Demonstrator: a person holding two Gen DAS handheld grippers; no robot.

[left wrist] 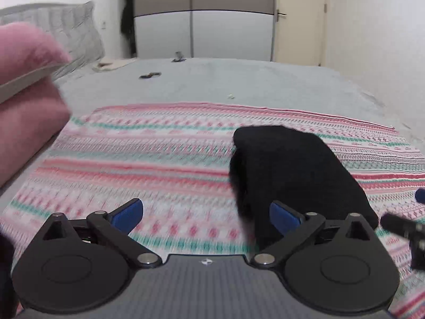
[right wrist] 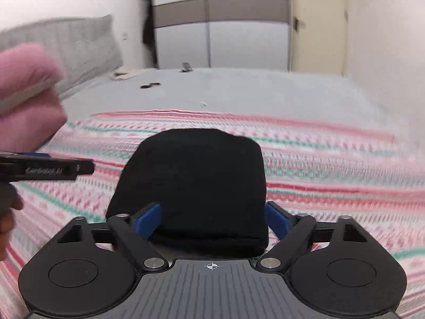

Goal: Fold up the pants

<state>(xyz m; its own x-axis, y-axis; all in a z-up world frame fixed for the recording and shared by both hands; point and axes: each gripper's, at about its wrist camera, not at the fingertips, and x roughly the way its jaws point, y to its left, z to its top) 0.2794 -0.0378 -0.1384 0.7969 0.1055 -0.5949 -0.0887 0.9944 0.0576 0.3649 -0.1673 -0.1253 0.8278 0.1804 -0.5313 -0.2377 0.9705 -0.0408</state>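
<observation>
The black pants (right wrist: pixel 196 183) lie folded into a compact bundle on a pink, white and green striped blanket (right wrist: pixel 332 164). In the left wrist view the pants (left wrist: pixel 292 170) are to the right of my open, empty left gripper (left wrist: pixel 205 215), whose right blue finger (left wrist: pixel 283 216) is beside the bundle's near edge. My right gripper (right wrist: pixel 212 222) is open, its blue fingers (right wrist: pixel 147 222) either side of the bundle's near end, not closed on it. The left gripper's body (right wrist: pixel 47 170) shows at the left of the right wrist view.
The blanket (left wrist: pixel 148 159) lies on a grey bed (left wrist: pixel 239 79). A pink pillow (left wrist: pixel 24 79) is at the left, a grey headboard cushion (left wrist: pixel 69 26) behind it. Small dark items (left wrist: pixel 150 75) lie far back. A wardrobe (left wrist: pixel 204 13) and door (left wrist: pixel 300 16) stand beyond.
</observation>
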